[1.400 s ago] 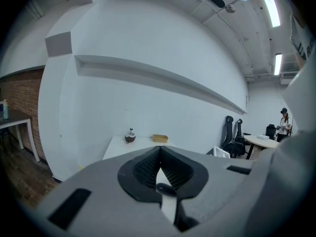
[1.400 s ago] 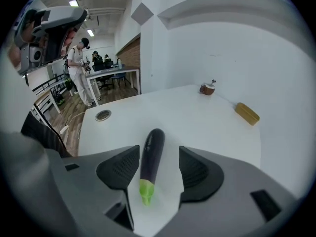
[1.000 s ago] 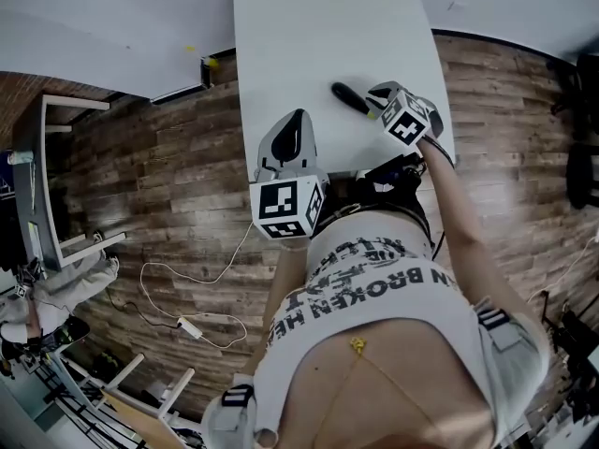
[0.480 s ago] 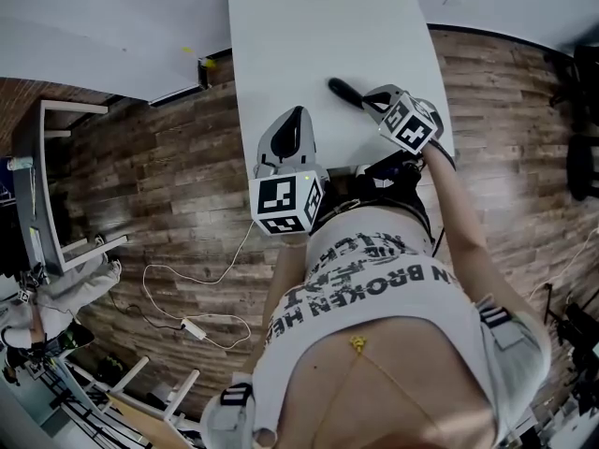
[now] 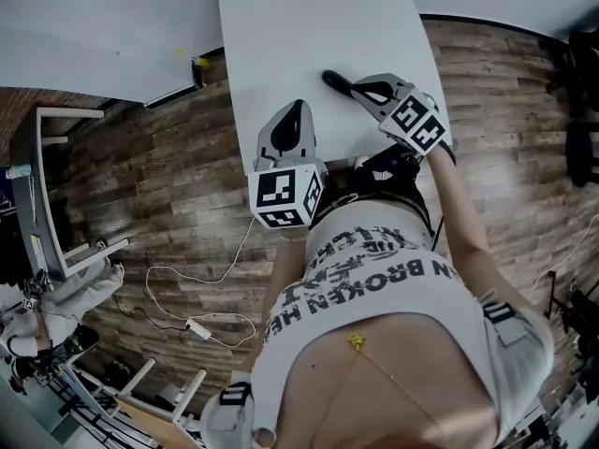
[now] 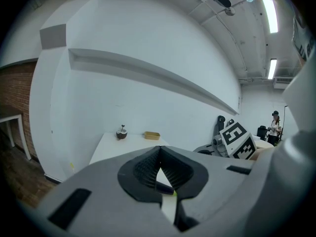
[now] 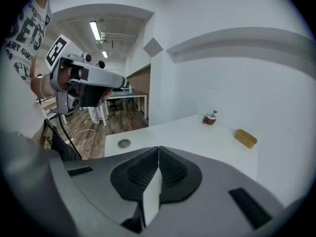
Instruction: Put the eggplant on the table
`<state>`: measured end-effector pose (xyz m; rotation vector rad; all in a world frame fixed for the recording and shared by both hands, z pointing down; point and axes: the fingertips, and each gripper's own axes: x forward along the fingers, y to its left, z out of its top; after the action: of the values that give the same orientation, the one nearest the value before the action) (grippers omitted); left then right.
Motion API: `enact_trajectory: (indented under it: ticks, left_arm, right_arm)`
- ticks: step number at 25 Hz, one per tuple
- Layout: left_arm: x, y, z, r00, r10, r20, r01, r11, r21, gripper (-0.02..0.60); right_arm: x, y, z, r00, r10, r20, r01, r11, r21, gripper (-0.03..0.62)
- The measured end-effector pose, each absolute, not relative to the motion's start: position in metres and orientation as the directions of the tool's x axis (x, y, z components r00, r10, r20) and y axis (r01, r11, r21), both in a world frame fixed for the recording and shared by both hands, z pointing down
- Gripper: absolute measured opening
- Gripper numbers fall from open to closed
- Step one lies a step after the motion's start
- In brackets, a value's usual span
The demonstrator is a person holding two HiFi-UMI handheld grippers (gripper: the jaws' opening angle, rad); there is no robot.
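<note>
The eggplant, dark and long, lies on the white table toward its right side. My right gripper hangs just right of the eggplant's near end. In the right gripper view its jaws are pressed together with nothing between them. My left gripper is held over the table's near edge, left of the eggplant. Its tips meet, so it is shut. A dark shape with a green spot shows through the gap below them; I cannot tell what it is.
A small brown round thing and a tan tray stand at the table's far end. A round grommet sits in the tabletop. A white cable lies on the wood floor, with desks at the left.
My right gripper has lifted a little beside the eggplant, which stays on the table. The left gripper has hardly moved.
</note>
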<state>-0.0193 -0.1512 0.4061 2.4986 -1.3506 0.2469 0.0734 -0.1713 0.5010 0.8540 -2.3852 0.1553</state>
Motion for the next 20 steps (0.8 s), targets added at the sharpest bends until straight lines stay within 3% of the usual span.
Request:
enact_trajectory:
  ticks: [20]
  left_arm:
    - [-0.004, -0.149, 0.397, 0.607, -0.756, 0.244, -0.795, -0.582, 0.173, 0.003]
  right_arm:
    - [0.051, -0.151, 0.408, -0.769, -0.598, 0.225, -0.615, 0.788, -0.007, 0.008]
